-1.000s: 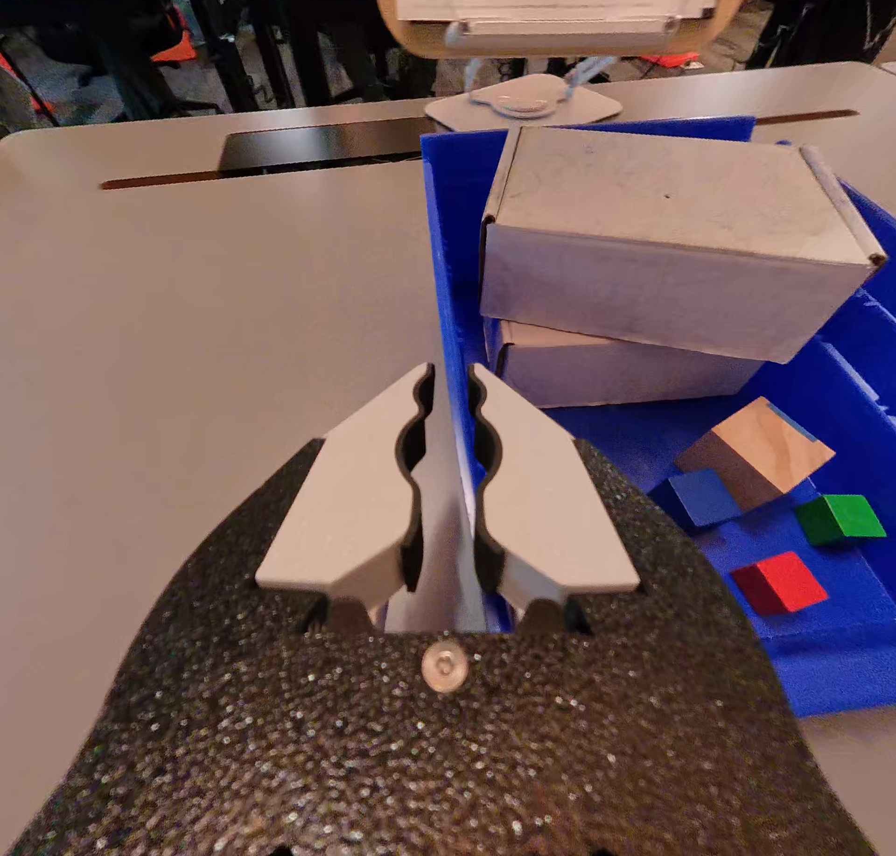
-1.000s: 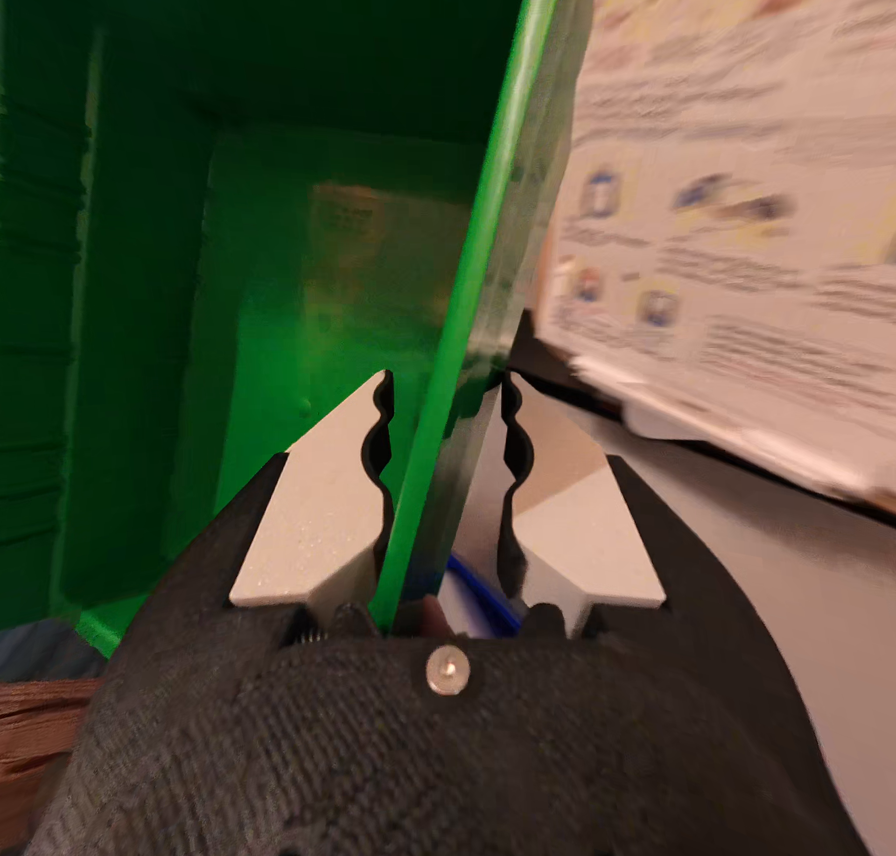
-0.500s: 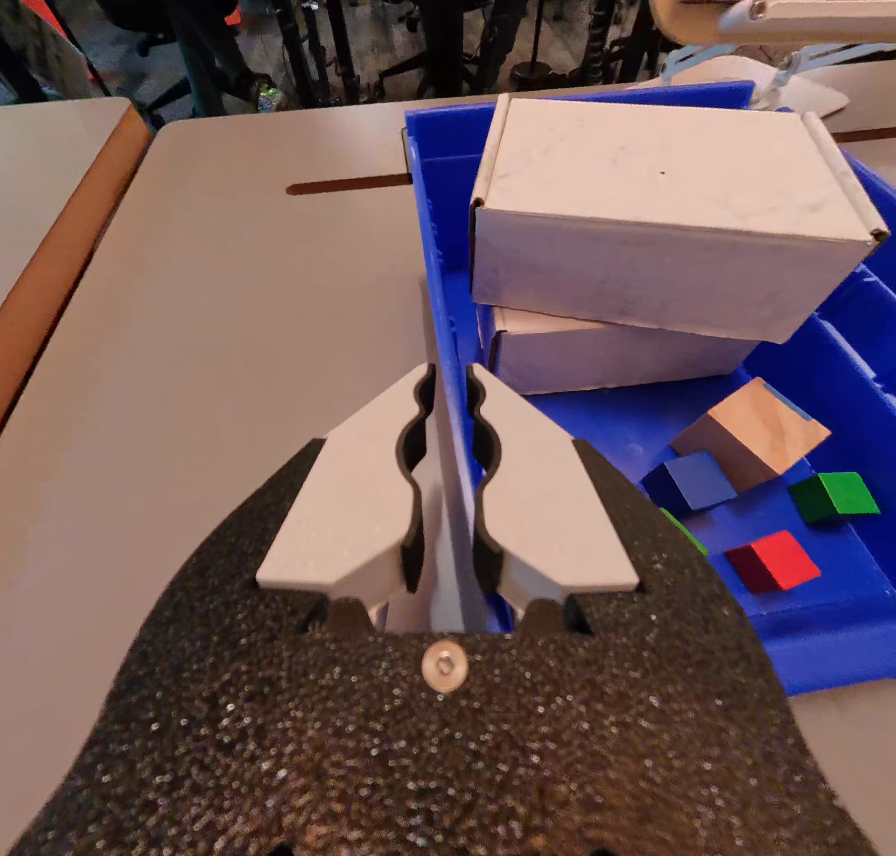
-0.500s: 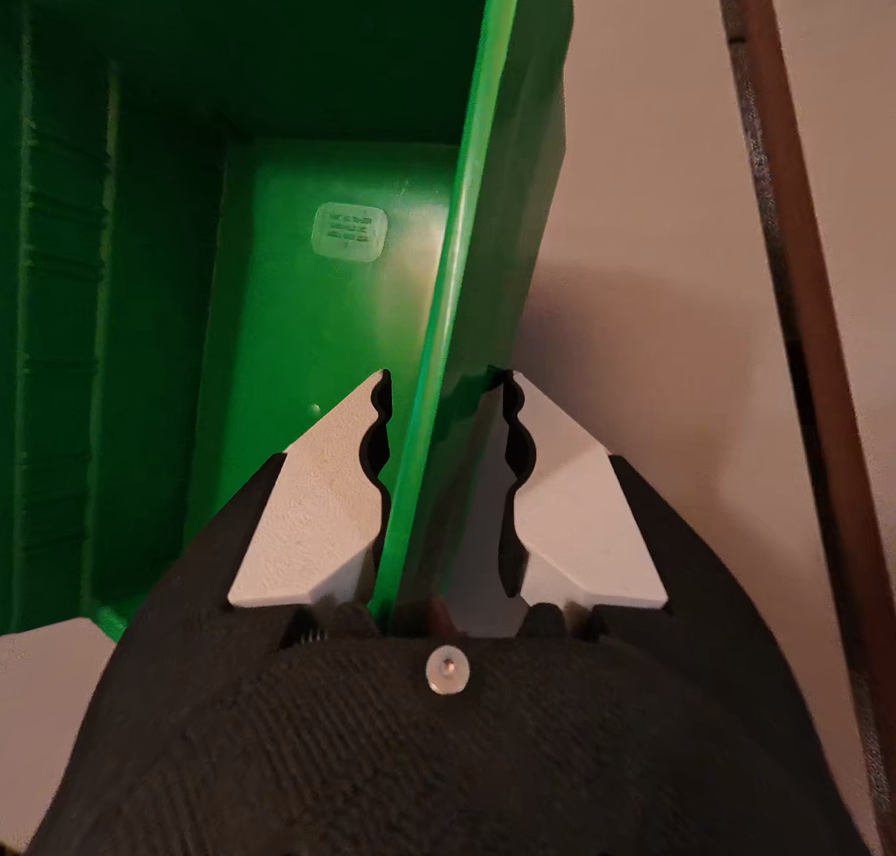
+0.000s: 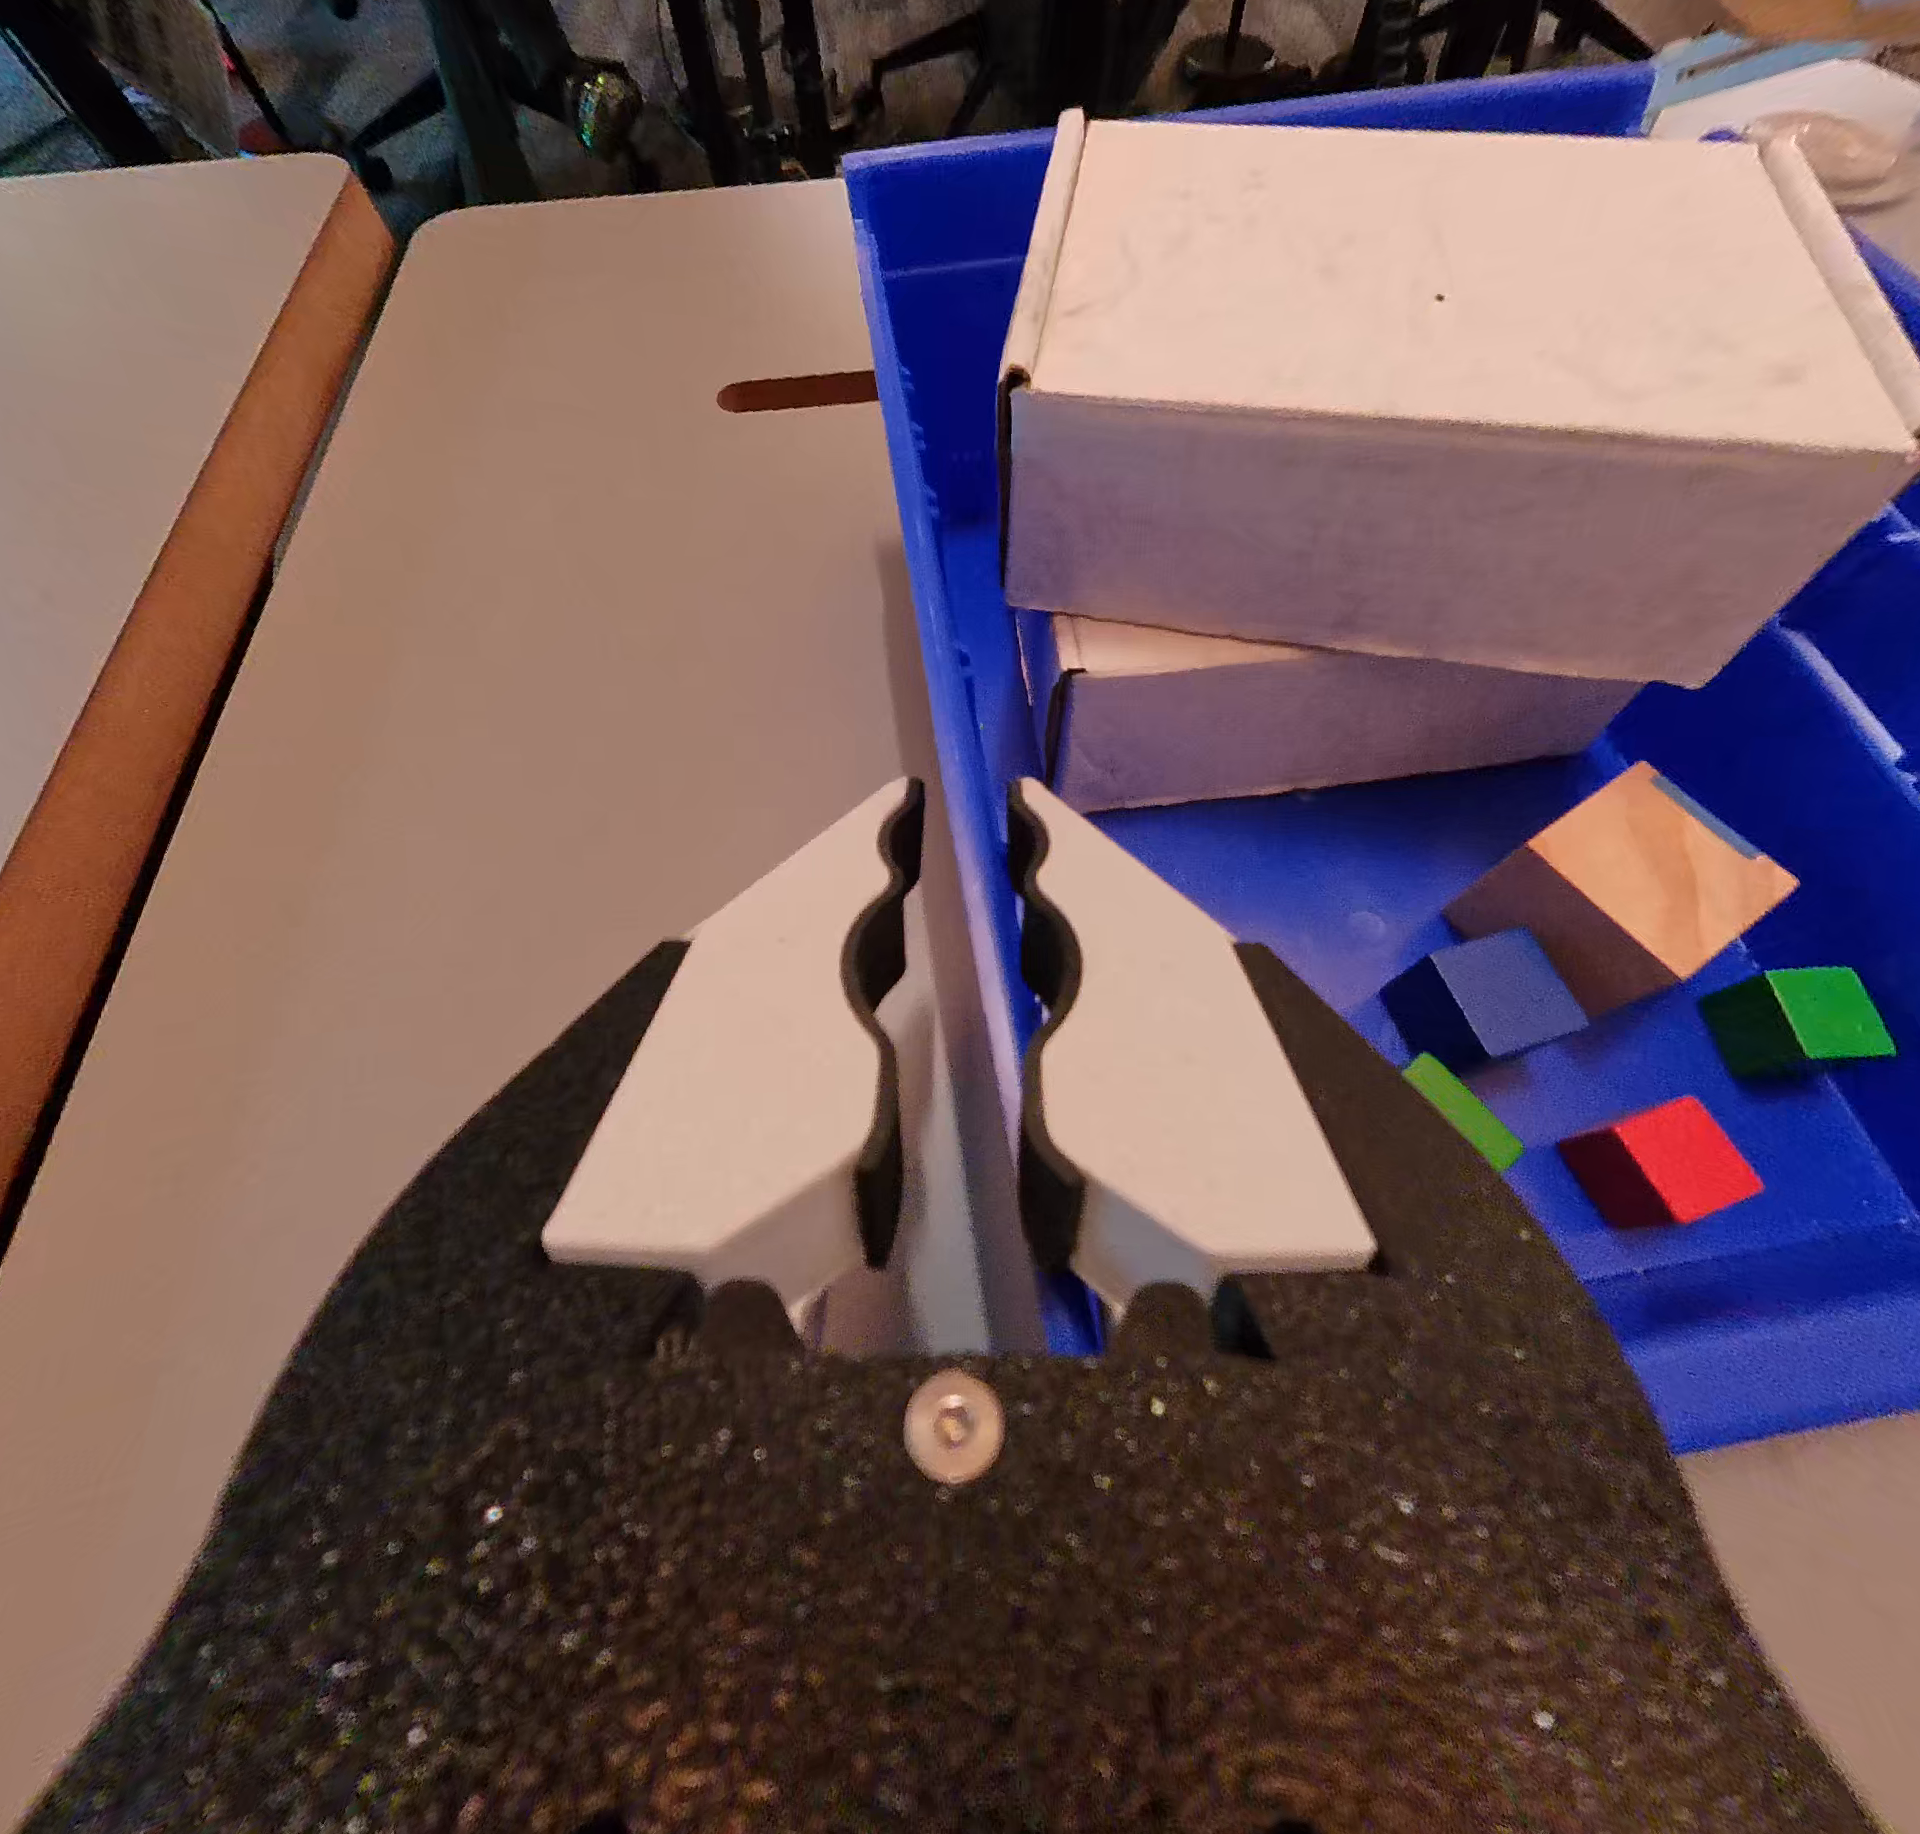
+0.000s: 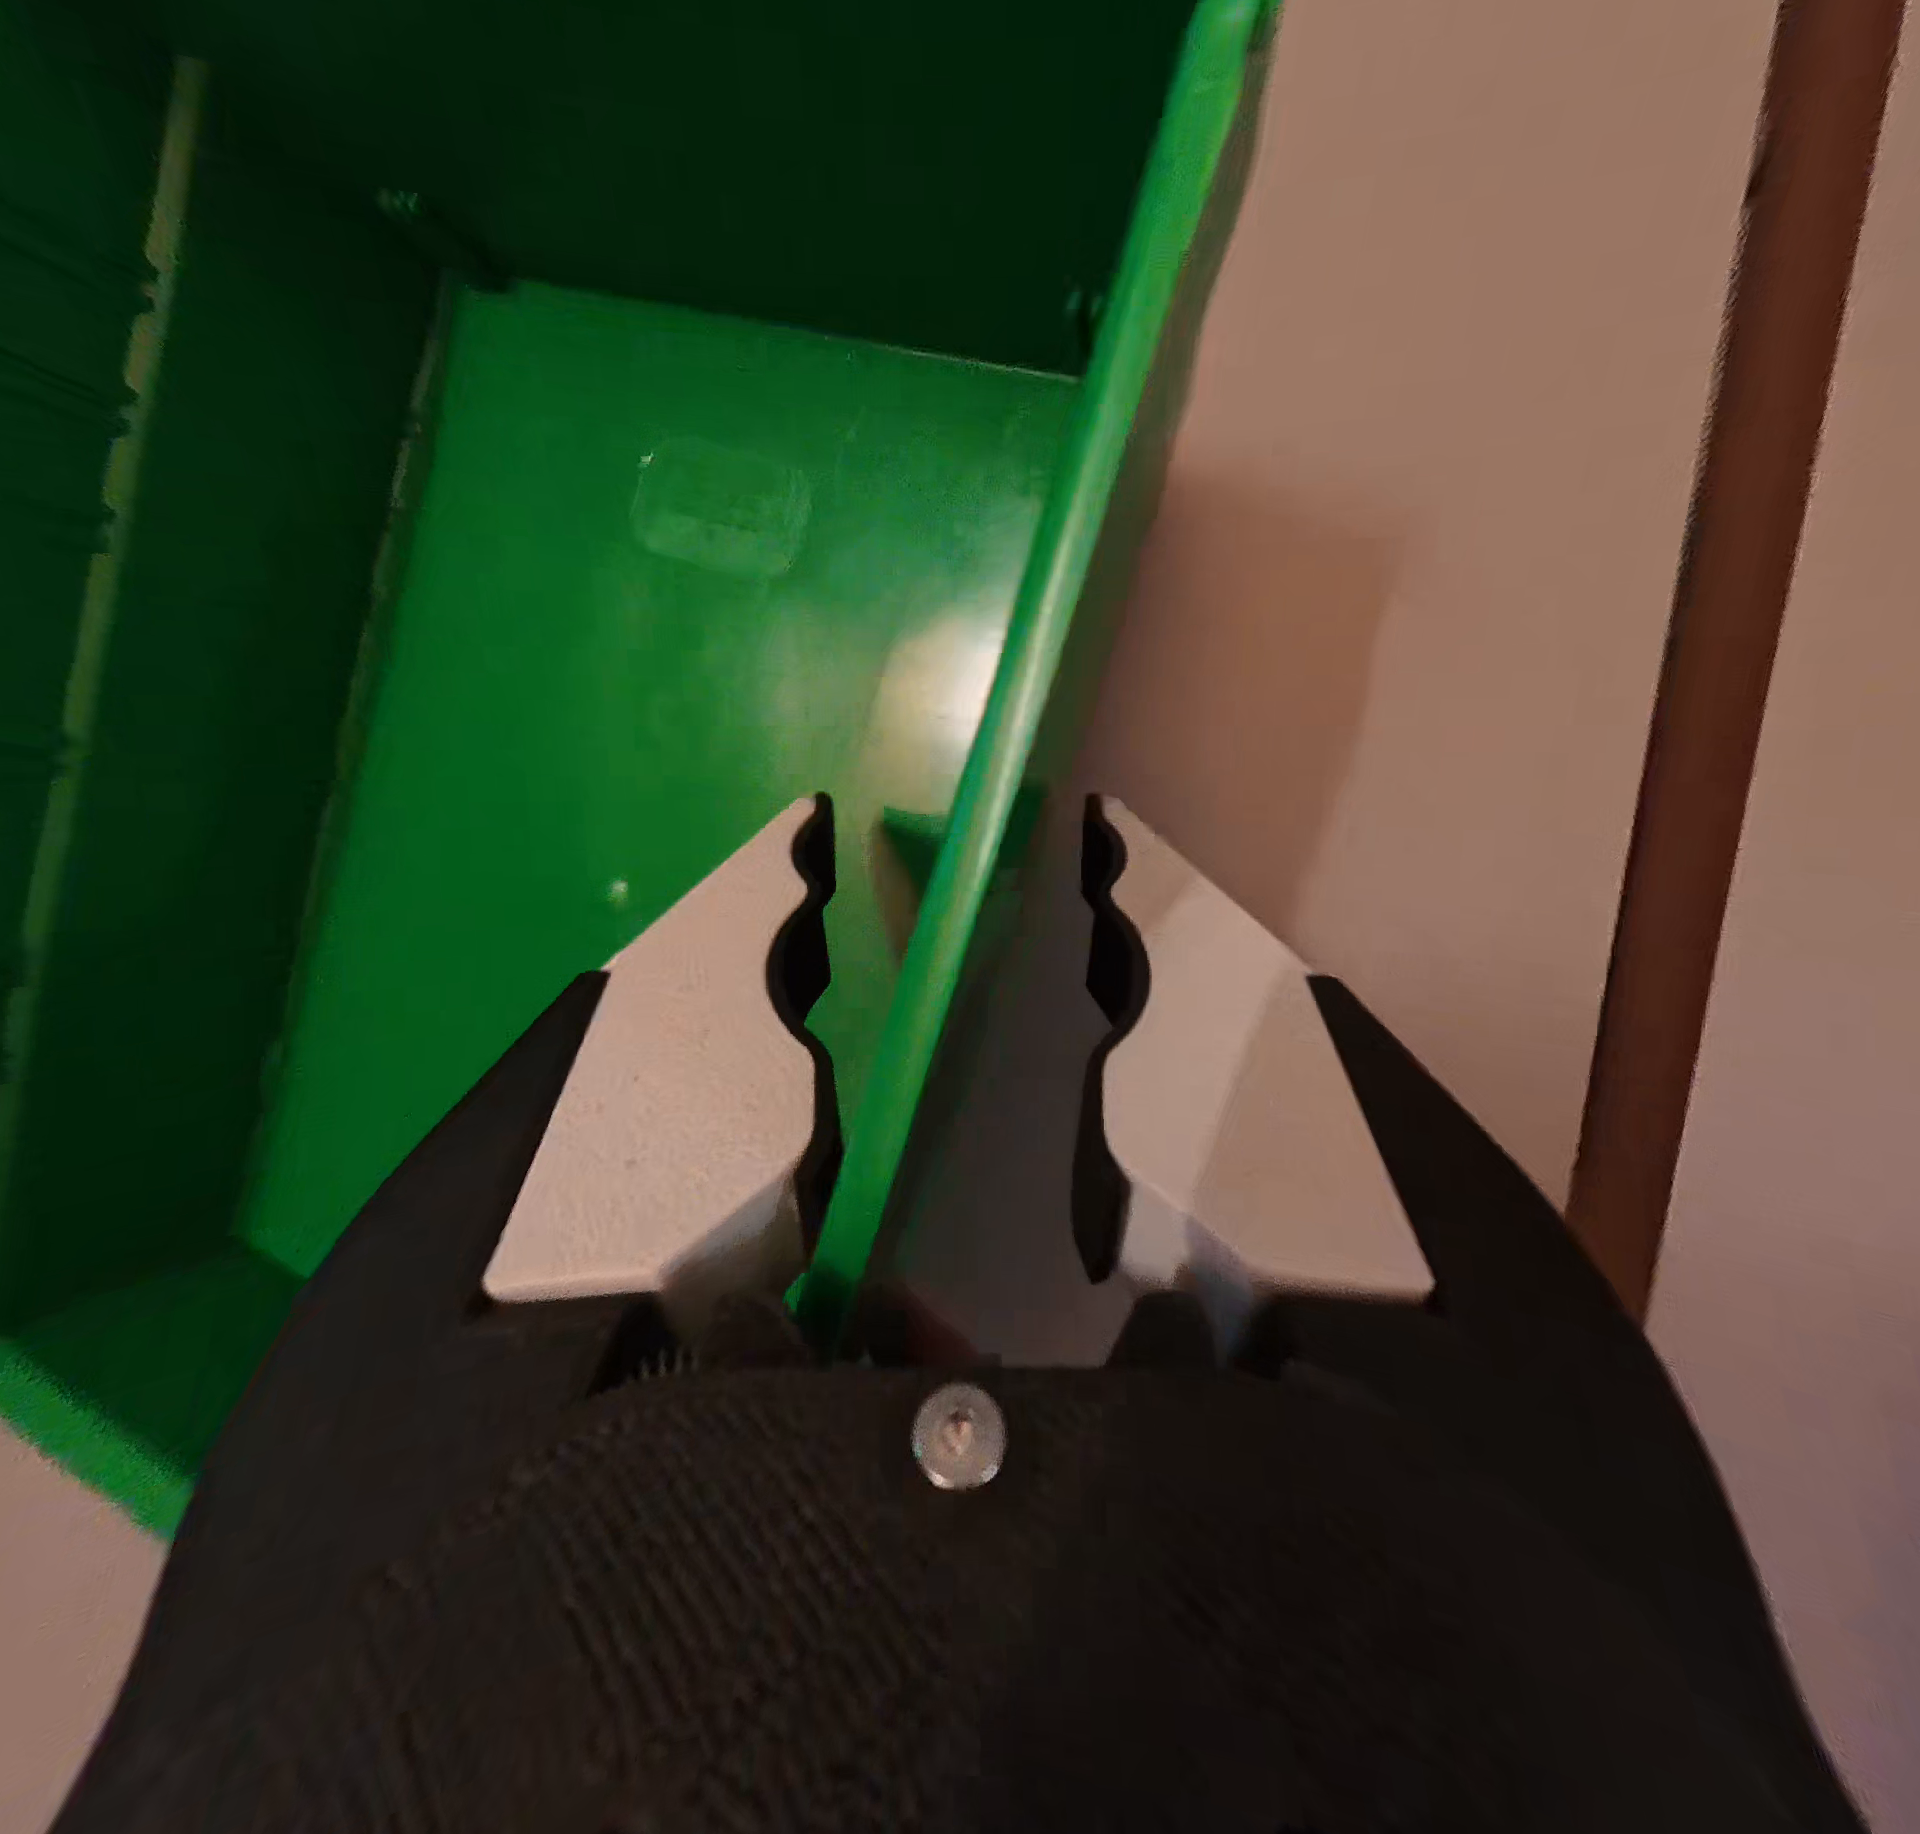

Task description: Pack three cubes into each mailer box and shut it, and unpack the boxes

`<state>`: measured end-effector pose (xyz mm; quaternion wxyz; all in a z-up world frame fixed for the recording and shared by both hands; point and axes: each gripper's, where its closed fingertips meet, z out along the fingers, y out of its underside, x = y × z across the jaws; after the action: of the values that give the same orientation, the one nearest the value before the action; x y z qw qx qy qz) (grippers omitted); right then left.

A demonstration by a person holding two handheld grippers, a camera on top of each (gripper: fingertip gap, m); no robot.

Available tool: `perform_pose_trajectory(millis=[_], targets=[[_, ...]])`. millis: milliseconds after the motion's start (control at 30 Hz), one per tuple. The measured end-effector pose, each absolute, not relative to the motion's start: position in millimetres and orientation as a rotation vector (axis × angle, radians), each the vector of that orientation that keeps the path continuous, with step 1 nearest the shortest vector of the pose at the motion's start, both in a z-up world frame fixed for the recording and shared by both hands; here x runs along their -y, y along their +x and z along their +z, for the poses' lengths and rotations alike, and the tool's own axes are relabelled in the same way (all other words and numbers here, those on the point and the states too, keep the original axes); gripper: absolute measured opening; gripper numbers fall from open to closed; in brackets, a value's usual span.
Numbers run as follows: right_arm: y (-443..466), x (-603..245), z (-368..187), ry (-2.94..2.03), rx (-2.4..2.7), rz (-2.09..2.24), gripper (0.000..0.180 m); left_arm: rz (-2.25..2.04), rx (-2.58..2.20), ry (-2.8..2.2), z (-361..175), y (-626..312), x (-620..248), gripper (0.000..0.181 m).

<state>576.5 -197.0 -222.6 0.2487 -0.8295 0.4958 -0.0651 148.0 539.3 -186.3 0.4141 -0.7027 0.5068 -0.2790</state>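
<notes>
The left gripper pinches the near wall of the blue bin, jaws narrow; the right gripper, wider, straddles the green bin wall (contact unclear). Inside the blue bin: two stacked mailer boxes, cubes beside them. Bins apparently being positioned; next, release.
</notes>
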Motion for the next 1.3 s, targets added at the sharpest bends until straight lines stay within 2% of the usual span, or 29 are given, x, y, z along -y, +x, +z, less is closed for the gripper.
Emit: perform_pose_trajectory(millis=[67,100,133,167,267,333,433,533,633,767,867,1000,1067,1300], targets=[[584.3,196.1,-224.3,-2.269,-1.294,-0.233,0.052,-0.679,-1.334,-1.735,-187.4,148.7,-536.3,0.017],[587.4,199.1,-221.5,-2.272,-1.285,-0.276,0.067,-0.645,-1.392,-1.702,-187.3,148.0,-534.5,0.027],[593.0,202.0,-213.1,-2.253,-1.276,-0.341,0.095,-0.579,-1.453,-1.663,-184.4,145.2,-535.6,0.048],[597.7,205.2,-199.6,-2.229,-1.253,-0.41,0.111,-0.509,-1.498,-1.619,-176.6,143.0,-538.5,0.07],[600.8,221.6,-144.6,-2.182,-1.112,-0.669,0.116,-0.467,-1.658,-1.413,-134.0,151.8,-528.0,0.103],[584.7,221.6,-112.2,-2.144,-1.017,-0.737,0.119,-0.473,-1.848,-1.268,-113.7,165.1,-508.9,0.119],[531.3,195.8,-90.0,-2.116,-0.867,-0.596,0.129,-0.446,-2.19,-1.137,-104.4,188.6,-479.0,0.12],[465.8,167.6,-87.1,-2.054,-0.775,-0.446,0.125,-0.208,-2.456,-0.94,-112.6,217.8,-476.0,0.118],[407.0,161.8,-100.7,-2.036,-0.75,-0.476,0.121,-0.015,-2.623,-0.784,-131.9,243.7,-475.6,0.127],[332.2,162.7,-128.8,-2.001,-0.775,-0.446,0.114,0.129,-2.744,-0.615,-144.3,269.7,-470.2,0.127],[284.3,166.7,-152.7,-1.998,-0.815,-0.363,0.113,0.134,-2.847,-0.681,-157.7,278.4,-468.1,0.129],[247.5,180.4,-176.6,-2.046,-0.856,-0.363,0.114,0.135,-2.956,-0.777,-186.6,276.3,-461.4,0.129],[236.9,184.0,-186.2,-2.067,-0.87,-0.347,0.114,0.188,-2.989,-0.853,-200.6,271.9,-464.5,0.142],[237.4,167.6,-185.9,-2.052,-0.848,-0.333,0.112,0.084,-2.827,-0.968,-173.4,277.0,-467.6,0.136]])
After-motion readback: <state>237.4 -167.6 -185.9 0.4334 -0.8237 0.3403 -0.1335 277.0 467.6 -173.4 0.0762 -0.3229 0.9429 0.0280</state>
